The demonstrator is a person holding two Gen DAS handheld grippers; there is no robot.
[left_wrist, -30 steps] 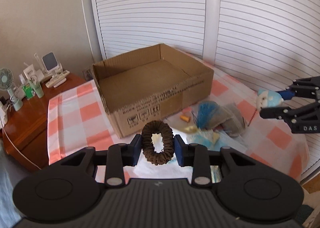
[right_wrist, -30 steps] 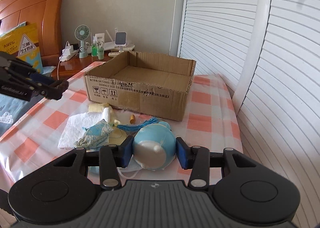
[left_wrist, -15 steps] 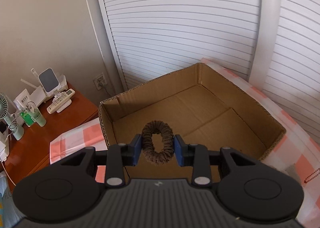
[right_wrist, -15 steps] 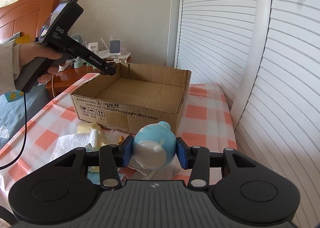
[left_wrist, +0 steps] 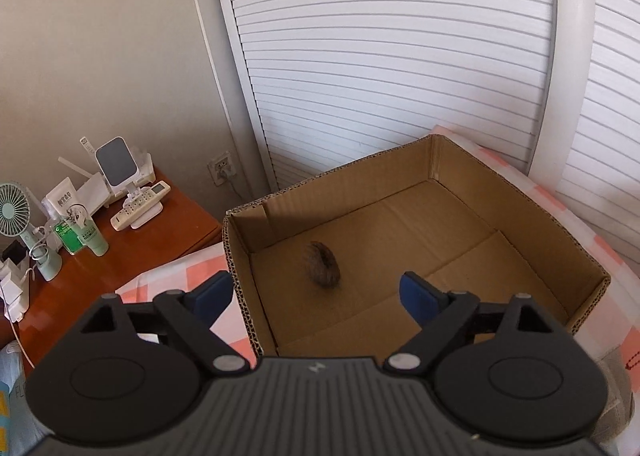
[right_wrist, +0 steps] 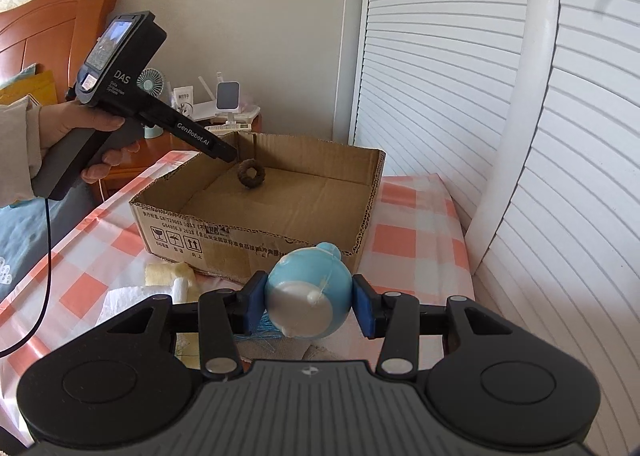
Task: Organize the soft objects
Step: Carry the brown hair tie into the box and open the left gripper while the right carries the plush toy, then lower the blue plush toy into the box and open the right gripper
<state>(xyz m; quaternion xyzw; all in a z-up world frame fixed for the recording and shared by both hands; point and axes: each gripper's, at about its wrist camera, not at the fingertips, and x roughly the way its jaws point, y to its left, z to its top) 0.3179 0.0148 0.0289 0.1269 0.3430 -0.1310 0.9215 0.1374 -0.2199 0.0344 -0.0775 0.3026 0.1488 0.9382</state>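
Observation:
An open cardboard box (left_wrist: 520, 212) stands on the checked cloth; it also shows in the right wrist view (right_wrist: 256, 232). A brown scrunchie (left_wrist: 323, 265) is inside the box near its far left corner; in the right wrist view the scrunchie (right_wrist: 250, 173) appears just below the left gripper's tip, in the air or just landing. My left gripper (left_wrist: 316, 294) is open and empty above the box's near left wall. My right gripper (right_wrist: 308, 306) is shut on a blue and white soft toy (right_wrist: 306, 298), held in front of the box's near wall.
A wooden nightstand (left_wrist: 80, 268) left of the box carries a small fan (left_wrist: 20, 224), bottles and a remote. White slatted doors (left_wrist: 400, 56) stand behind the box. Tissue and yellow soft items (right_wrist: 168, 276) lie on the cloth before the box.
My left gripper opened and let go of the scrunchie, which dropped into the box. My right gripper has moved closer to the box with the toy.

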